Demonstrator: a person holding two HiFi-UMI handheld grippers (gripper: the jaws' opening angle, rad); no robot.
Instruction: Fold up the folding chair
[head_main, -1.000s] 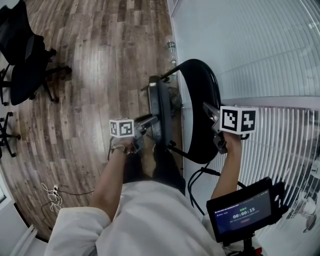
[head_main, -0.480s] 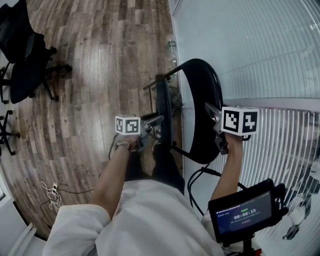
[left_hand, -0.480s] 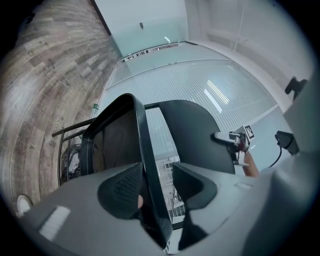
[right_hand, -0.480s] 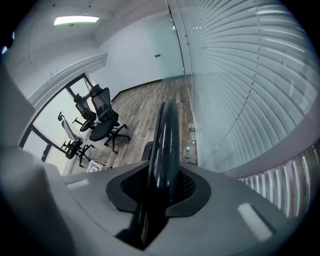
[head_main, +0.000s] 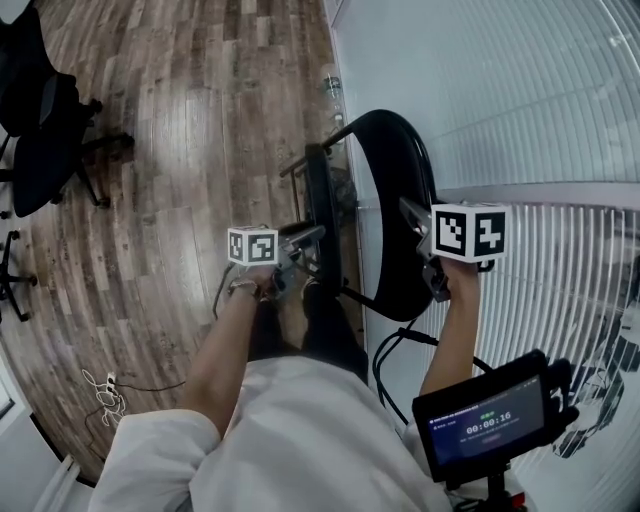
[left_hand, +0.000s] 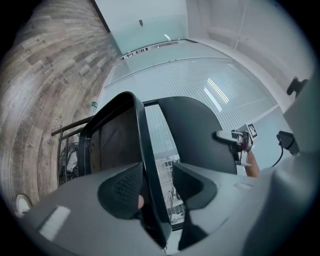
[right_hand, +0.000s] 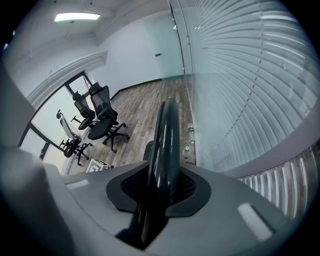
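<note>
The black folding chair stands by the glass wall, its seat (head_main: 320, 205) tipped up on edge close to the round backrest (head_main: 395, 215). My left gripper (head_main: 303, 240) reaches level at the seat. In the left gripper view the seat's rim (left_hand: 145, 150) runs between the jaws of the left gripper (left_hand: 157, 187), against the left pad (left_hand: 122, 192). A gap shows on the right pad's side. My right gripper (head_main: 420, 228) points down, shut on the backrest's edge (right_hand: 167, 135), both pads of the right gripper (right_hand: 162, 190) pressing it.
Black office chairs (head_main: 40, 130) stand on the wooden floor at the far left. A bottle (head_main: 328, 80) sits by the glass wall with blinds (head_main: 520, 100). A small screen (head_main: 490, 425) hangs at lower right, and a cable (head_main: 105, 390) lies on the floor.
My left gripper has shifted slightly right toward the backrest, and the seat stands a little closer to it. The right gripper has kept its hold and place.
</note>
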